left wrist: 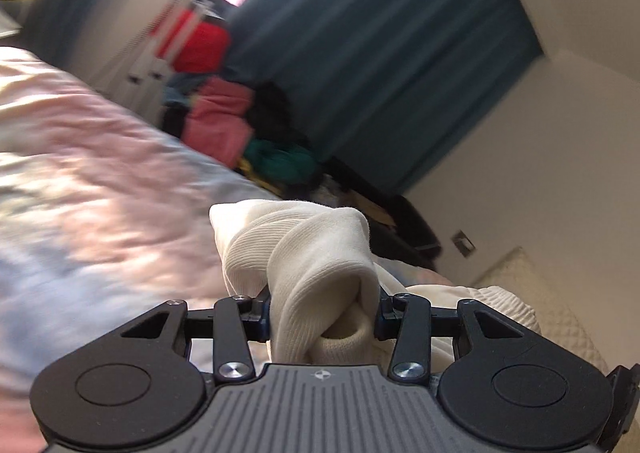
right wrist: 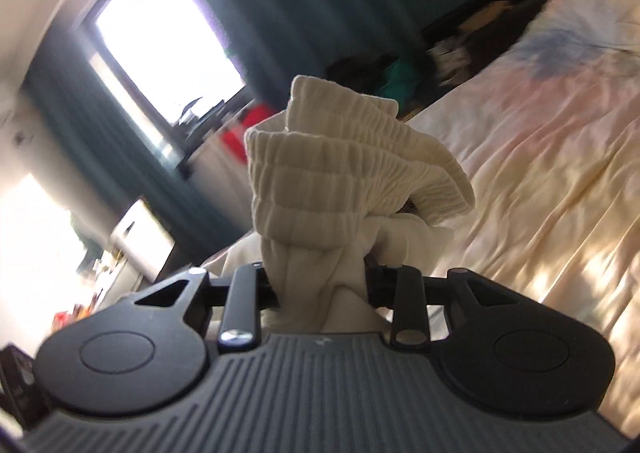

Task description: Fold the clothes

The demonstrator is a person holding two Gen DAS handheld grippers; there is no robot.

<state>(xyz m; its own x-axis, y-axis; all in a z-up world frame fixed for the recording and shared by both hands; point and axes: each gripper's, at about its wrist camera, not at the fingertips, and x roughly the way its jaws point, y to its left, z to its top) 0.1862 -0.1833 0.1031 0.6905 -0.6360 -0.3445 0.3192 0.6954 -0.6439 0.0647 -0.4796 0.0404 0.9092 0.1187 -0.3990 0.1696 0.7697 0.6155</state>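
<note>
A cream-white knit garment (left wrist: 312, 265) is bunched in my left gripper (left wrist: 322, 317), whose jaws are shut on its ribbed edge; more of it hangs down to the right (left wrist: 500, 305). My right gripper (right wrist: 320, 285) is shut on another part of the same garment (right wrist: 340, 173), a ribbed, gathered band that stands up above the jaws. Both grippers hold the garment lifted above the bed. The fingertips are hidden by the cloth.
A bed with a pastel pink, blue and yellow sheet (left wrist: 80, 173) (right wrist: 540, 157) lies below. A pile of pink, green and dark clothes (left wrist: 240, 133) sits beside it by teal curtains (left wrist: 400, 53). A white dresser (left wrist: 132, 45) and bright window (right wrist: 160, 41) stand beyond.
</note>
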